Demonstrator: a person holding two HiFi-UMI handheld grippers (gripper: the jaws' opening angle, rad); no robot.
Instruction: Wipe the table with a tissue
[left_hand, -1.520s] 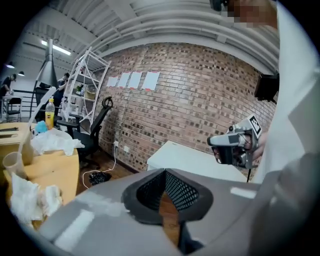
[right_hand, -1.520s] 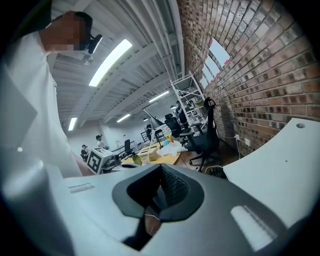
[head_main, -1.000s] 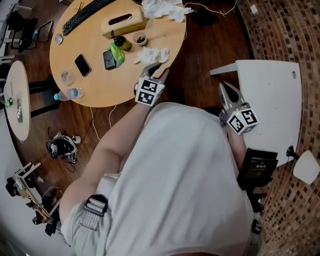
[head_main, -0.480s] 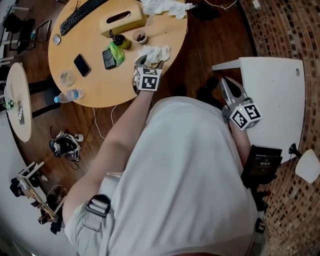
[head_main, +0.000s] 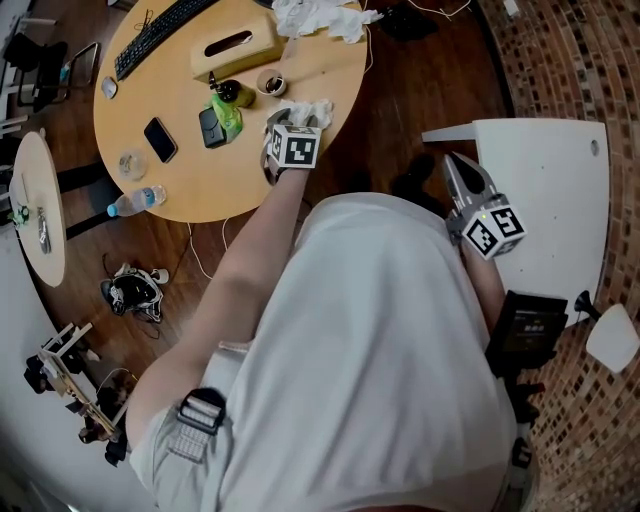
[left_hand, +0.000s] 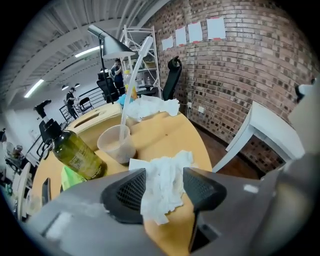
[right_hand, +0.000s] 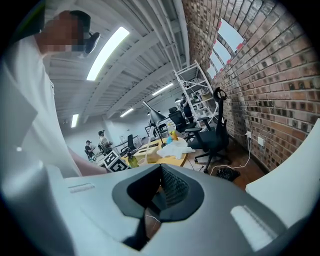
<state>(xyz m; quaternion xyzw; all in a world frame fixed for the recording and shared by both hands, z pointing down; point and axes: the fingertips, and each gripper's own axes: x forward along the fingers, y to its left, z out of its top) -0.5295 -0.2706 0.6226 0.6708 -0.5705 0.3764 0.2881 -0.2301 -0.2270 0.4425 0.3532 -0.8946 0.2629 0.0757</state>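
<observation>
Spotter: Jaws on your left gripper (left_hand: 163, 181) stand wide apart. The tissue (left_hand: 171, 166) lies crumpled on the tabletop (left_hand: 170, 131) right between them. The pads aren't pressing on it, so you haven't got hold of it yet.

Operator: And my right gripper?

Spotter: Your right gripper (right_hand: 159, 186) has its jaws closed with nothing between them. It hangs well off to the right, beside the white table (head_main: 545, 190), and takes no part.

Operator: So how far along am I?

Spotter: At the very start, I'd say. The tissue sits unheld at the near right edge of the round tabletop, and no wiping is under way. You have the grasp to make, then the wiping itself. A heap of crumpled tissues (head_main: 318, 15) lies at the far edge, but I can't tell whether it belongs to this job.

Operator: What does one view give that another doesn't?

Spotter: Your left gripper view shows the gap between pads and tissue. It also shows the olive bottle (left_hand: 75, 152) and the cup with a straw (left_hand: 117, 145) just beyond, to the left. They look close enough that a sweep that way could knock them. The head view mostly hides those jaws under the marker cube, but it lays out the whole tabletop: tissue box (head_main: 235, 45), keyboard (head_main: 160, 32), a phone (head_main: 160, 138) and a water bottle (head_main: 135, 200) at the near left rim. Your right gripper view catches the tabletop only far off, beyond its own jaws.
</observation>
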